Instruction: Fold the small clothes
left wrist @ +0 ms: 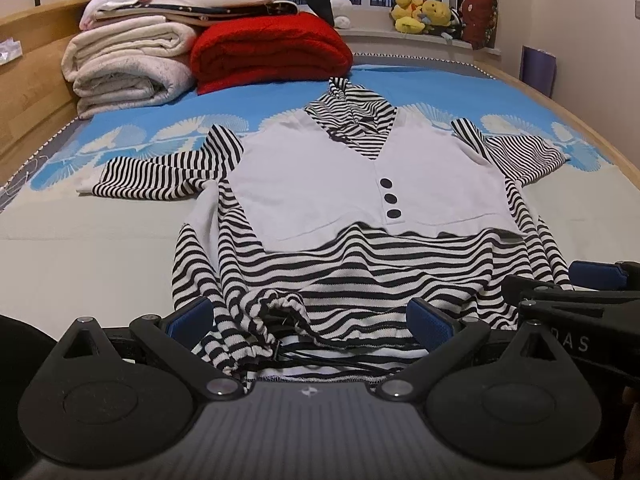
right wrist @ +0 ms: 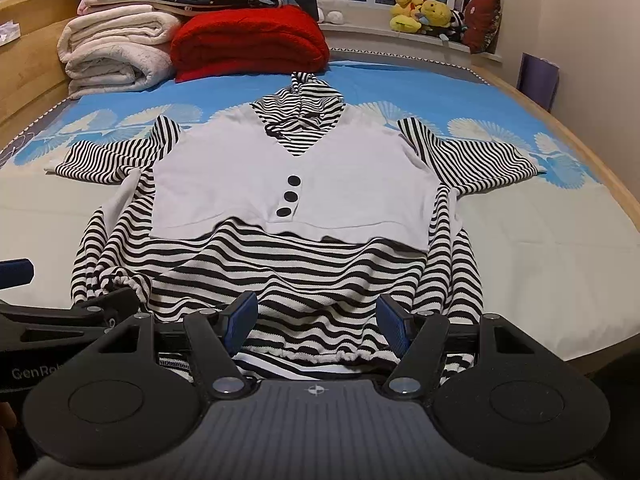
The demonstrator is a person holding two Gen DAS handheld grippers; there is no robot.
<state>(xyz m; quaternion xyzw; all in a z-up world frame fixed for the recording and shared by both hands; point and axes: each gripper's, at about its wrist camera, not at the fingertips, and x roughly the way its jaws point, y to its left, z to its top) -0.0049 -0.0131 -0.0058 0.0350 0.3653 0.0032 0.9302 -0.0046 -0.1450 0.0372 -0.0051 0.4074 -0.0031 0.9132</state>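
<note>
Lying flat: top [left wrist: 360, 184], hood far, hem near.
Left gripper [left wrist: 312, 324]: hovering spread over hem.
Right gripper [right wrist: 316, 320]: hovering spread over hem.

"DAS" on right gripper [left wrist: 568, 300] arm; "GenRo…", cut off, on left gripper [right wrist: 60, 320] arm.

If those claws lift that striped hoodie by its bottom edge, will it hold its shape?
Probably not. The striped hoodie already ripples and bunches at its drawstring hem, so it would likely droop. It looks thin, probably light. Its sleeves would likely dangle.
</note>
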